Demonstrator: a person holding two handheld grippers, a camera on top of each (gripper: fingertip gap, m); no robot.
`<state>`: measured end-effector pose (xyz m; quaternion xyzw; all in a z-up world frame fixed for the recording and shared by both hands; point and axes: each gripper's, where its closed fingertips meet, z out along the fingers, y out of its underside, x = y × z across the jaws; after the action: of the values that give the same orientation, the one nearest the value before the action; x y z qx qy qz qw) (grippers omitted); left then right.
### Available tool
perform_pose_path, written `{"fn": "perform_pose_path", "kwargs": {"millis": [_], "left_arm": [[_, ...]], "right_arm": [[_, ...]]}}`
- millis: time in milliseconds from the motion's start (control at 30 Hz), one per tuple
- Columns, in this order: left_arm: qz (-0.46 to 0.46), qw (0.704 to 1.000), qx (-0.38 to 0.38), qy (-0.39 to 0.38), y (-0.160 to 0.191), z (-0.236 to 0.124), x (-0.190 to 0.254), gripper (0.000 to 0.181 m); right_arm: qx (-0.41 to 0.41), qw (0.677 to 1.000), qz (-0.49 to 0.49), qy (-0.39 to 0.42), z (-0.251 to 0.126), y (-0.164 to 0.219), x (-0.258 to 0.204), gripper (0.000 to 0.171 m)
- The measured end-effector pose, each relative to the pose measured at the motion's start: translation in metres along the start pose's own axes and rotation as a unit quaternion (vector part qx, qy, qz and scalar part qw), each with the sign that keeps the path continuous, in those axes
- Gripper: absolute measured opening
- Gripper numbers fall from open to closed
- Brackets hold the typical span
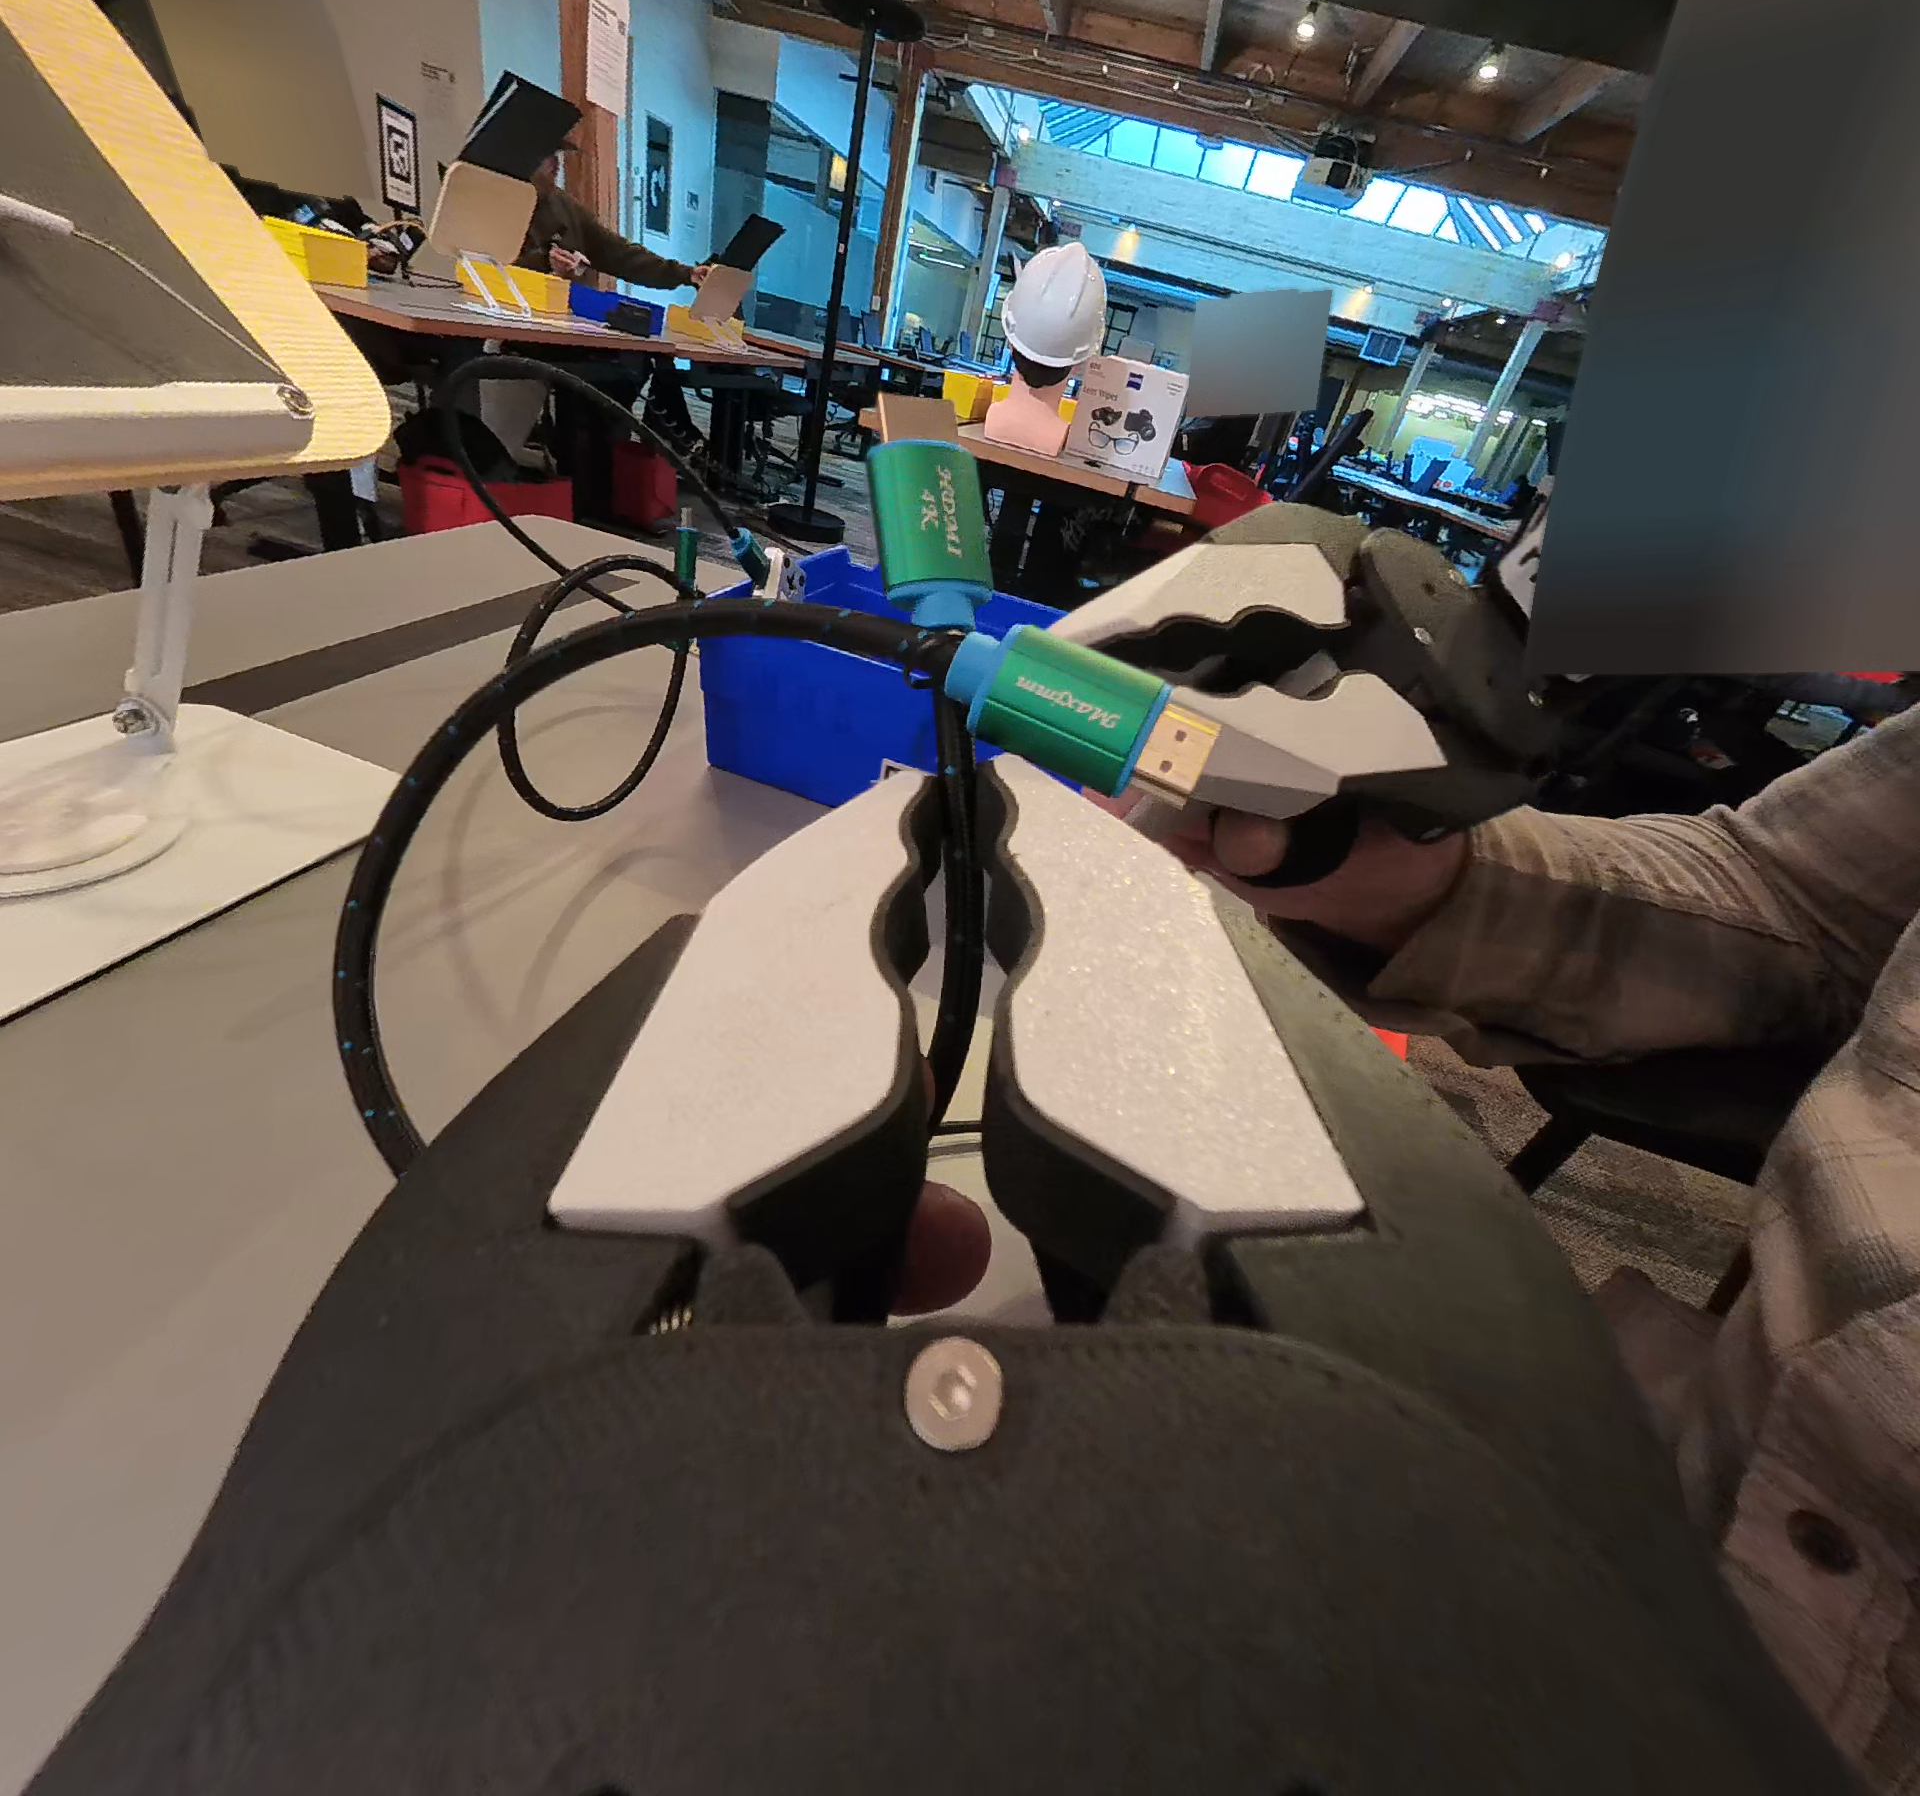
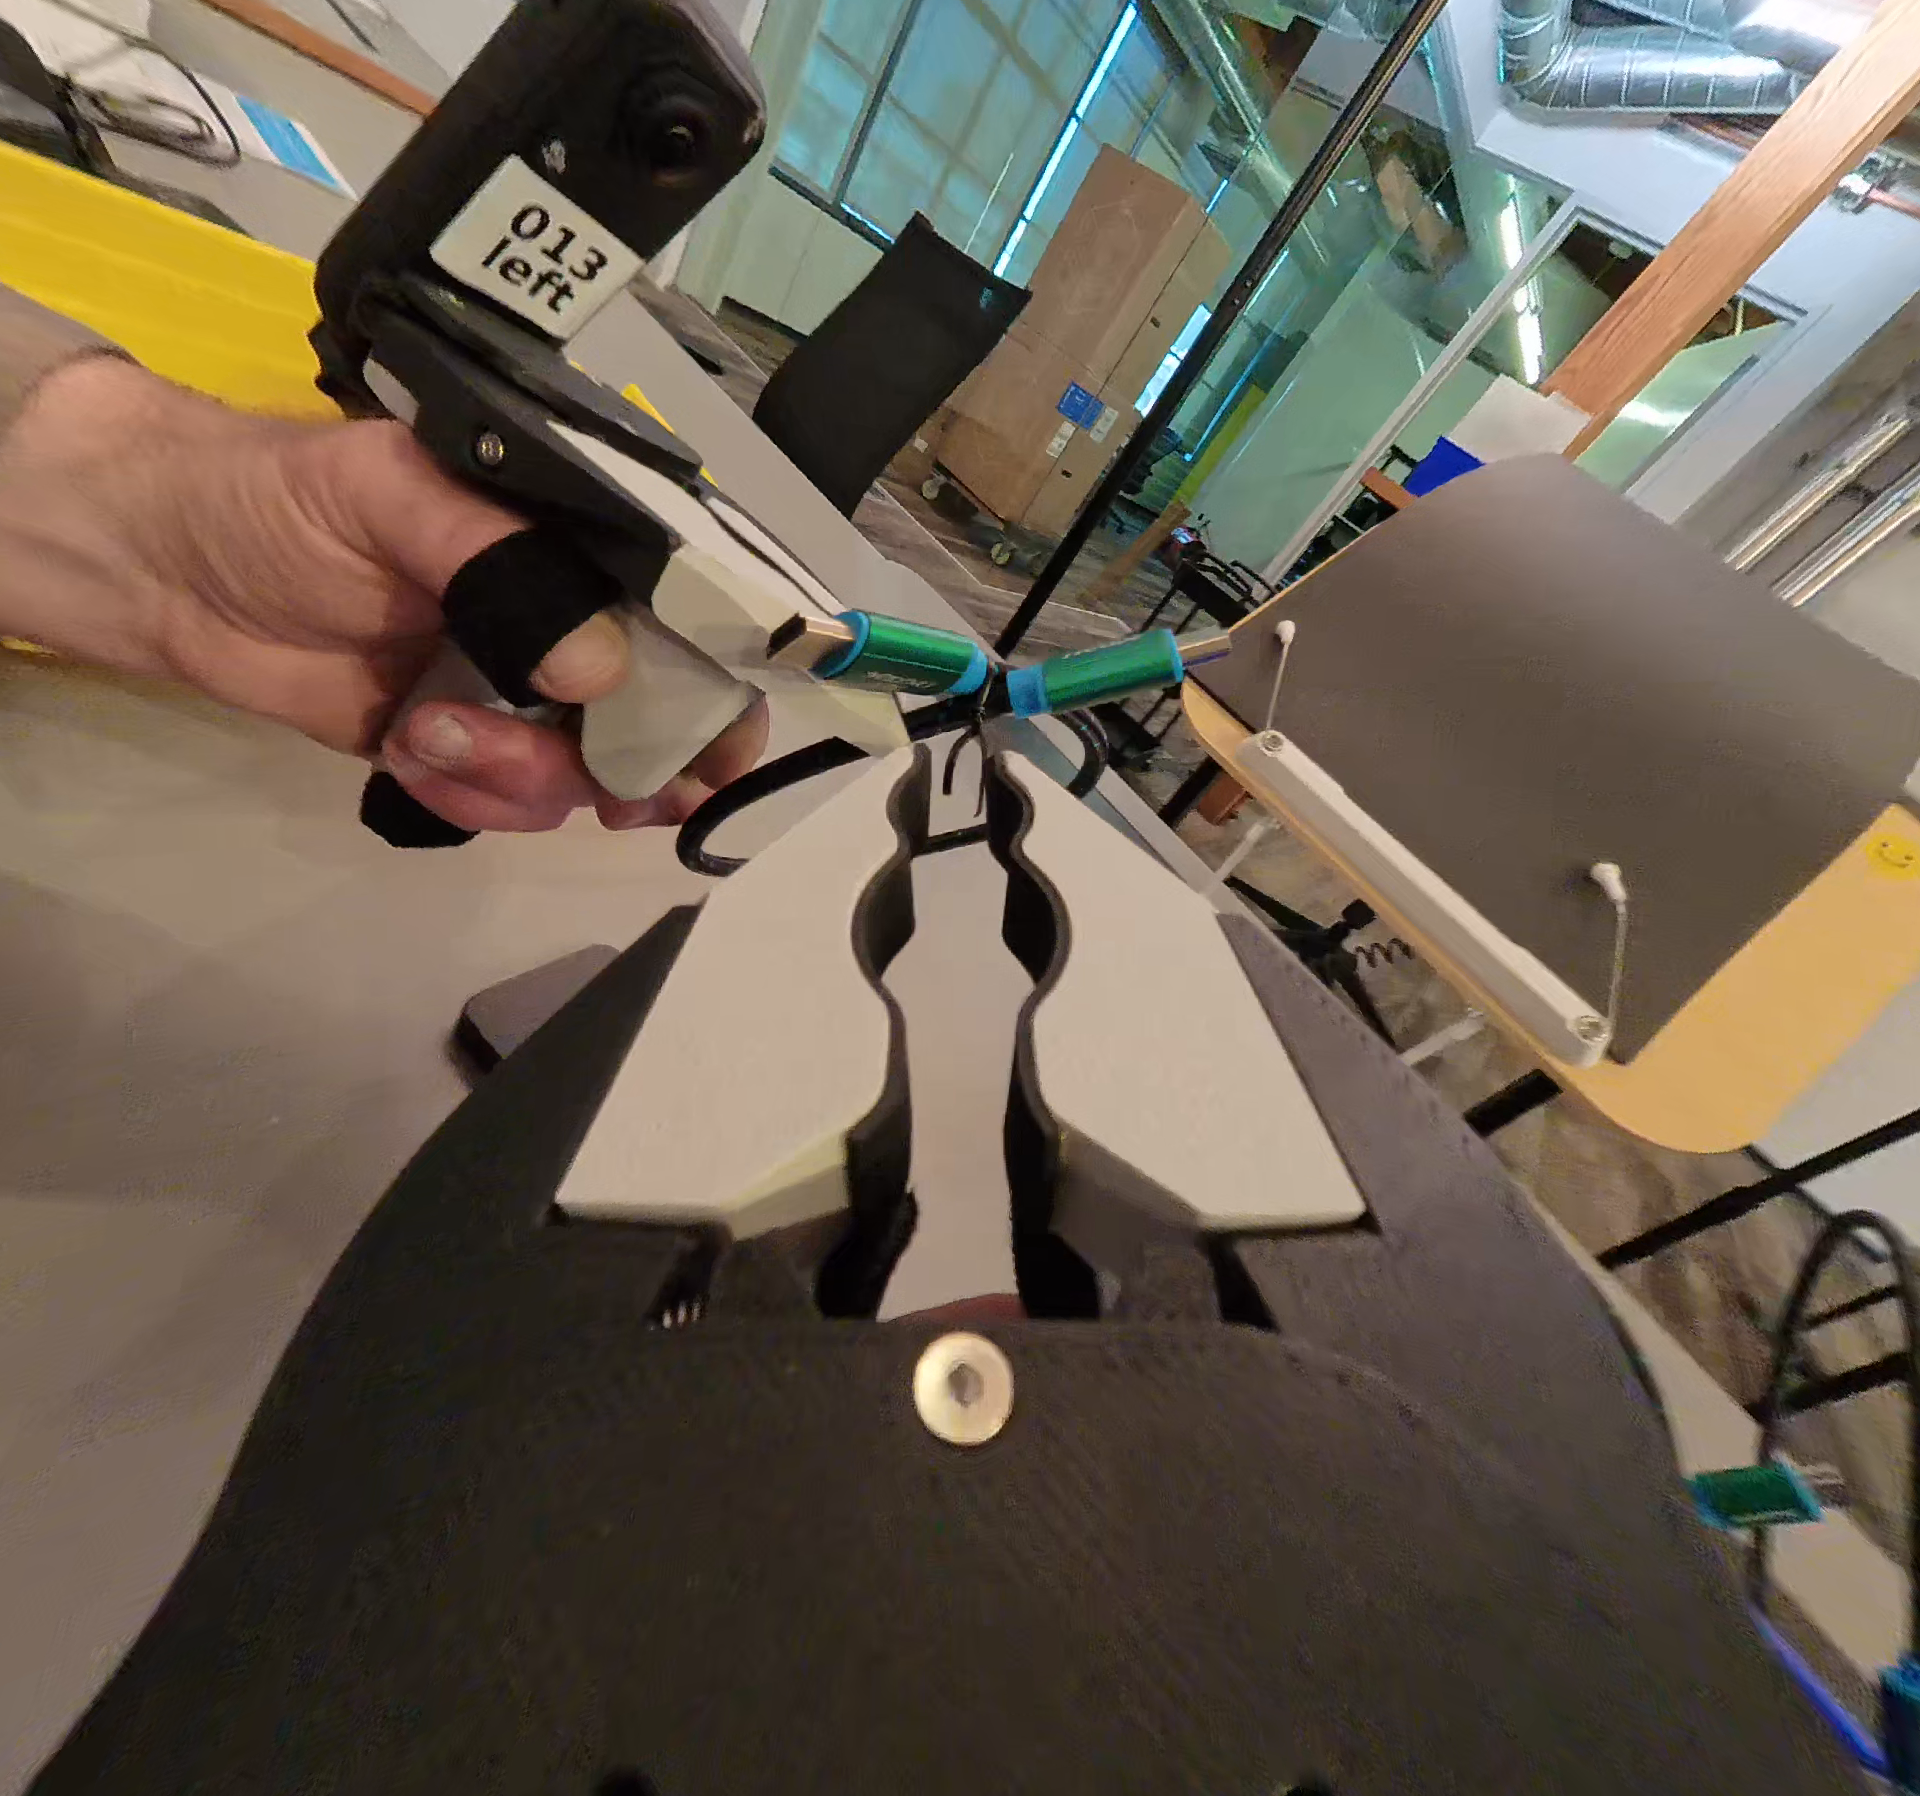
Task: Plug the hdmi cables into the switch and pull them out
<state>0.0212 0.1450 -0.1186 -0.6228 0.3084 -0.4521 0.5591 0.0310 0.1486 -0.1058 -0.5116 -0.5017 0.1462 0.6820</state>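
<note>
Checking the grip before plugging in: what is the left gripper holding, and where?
The black cable, pinched at the left gripper's tips, just below a green plug.

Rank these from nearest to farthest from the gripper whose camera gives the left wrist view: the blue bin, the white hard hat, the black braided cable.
1. black braided cable, between the left gripper's fingers.
2. blue bin, just ahead on the table.
3. white hard hat, on a far table.

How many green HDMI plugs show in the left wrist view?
3 green plugs: one at the right gripper's tips, one upright just above it, one far off by the blue bin. Others may be hidden.
</note>
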Motion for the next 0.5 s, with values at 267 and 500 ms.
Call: {"fn": "perform_pose_path", "kwargs": {"millis": [267, 500], "left_arm": [[-0.009, 1.0, 0.004, 0.018, -0.0003, -0.0003, 0.0044, 0.006], [0.002, 1.0, 0.009, 0.008, -0.0017, -0.0009, 0.0035, 0.005]], "right_arm": [[-0.009, 0.999, -0.041, 0.011, -0.0017, -0.0022, -0.0011, 0.0], [0.0, 1.0, 0.018, -0.016, -0.003, -0.0051, -0.0028, 0.0]]}}
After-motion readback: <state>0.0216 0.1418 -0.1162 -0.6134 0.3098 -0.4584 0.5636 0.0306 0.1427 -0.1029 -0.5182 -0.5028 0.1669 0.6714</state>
